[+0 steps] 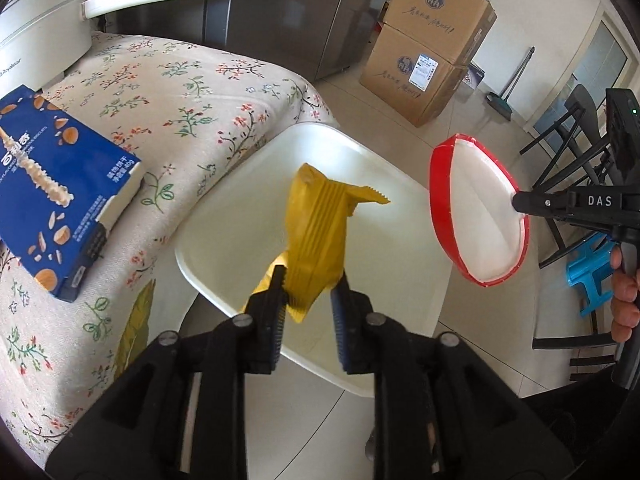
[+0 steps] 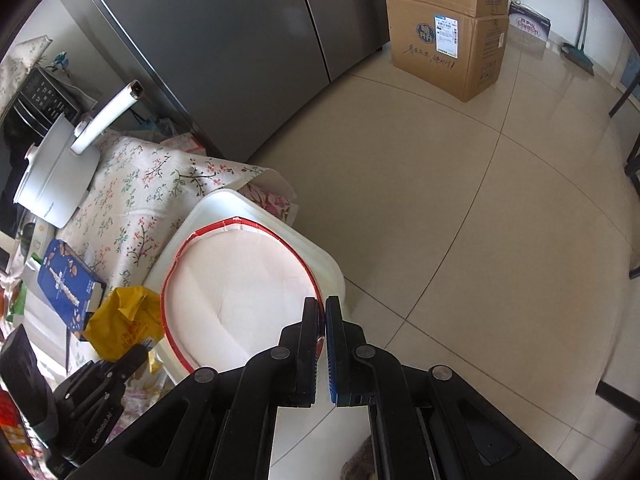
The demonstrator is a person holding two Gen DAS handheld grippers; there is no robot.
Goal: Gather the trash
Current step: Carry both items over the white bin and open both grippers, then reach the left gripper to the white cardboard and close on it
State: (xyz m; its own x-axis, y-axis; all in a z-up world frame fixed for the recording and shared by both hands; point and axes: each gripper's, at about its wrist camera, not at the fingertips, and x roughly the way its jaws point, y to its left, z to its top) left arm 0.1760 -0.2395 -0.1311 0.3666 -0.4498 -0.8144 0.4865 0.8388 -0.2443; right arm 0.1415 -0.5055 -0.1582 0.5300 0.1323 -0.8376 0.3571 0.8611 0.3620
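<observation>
Okay, left gripper [image 1: 310,280] hangs over the white bin [image 1: 400,240], jaws spread. The yellow wrapper [image 1: 316,216] stands upright between the jaws, and its lower end touches the left pad. Cannot tell if the right pad touches it.

The right gripper [image 2: 321,302] has its jaws pressed together, pinching the edge of the red-rimmed white lid [image 2: 240,280]. The lid is held tilted above the bin's far side.

The bin sits on the tiled floor, just beside the desk [image 1: 192,92] with its floral cloth. A blue biscuit box [image 1: 60,184] and a white pot [image 1: 44,12] are on the desk.
</observation>
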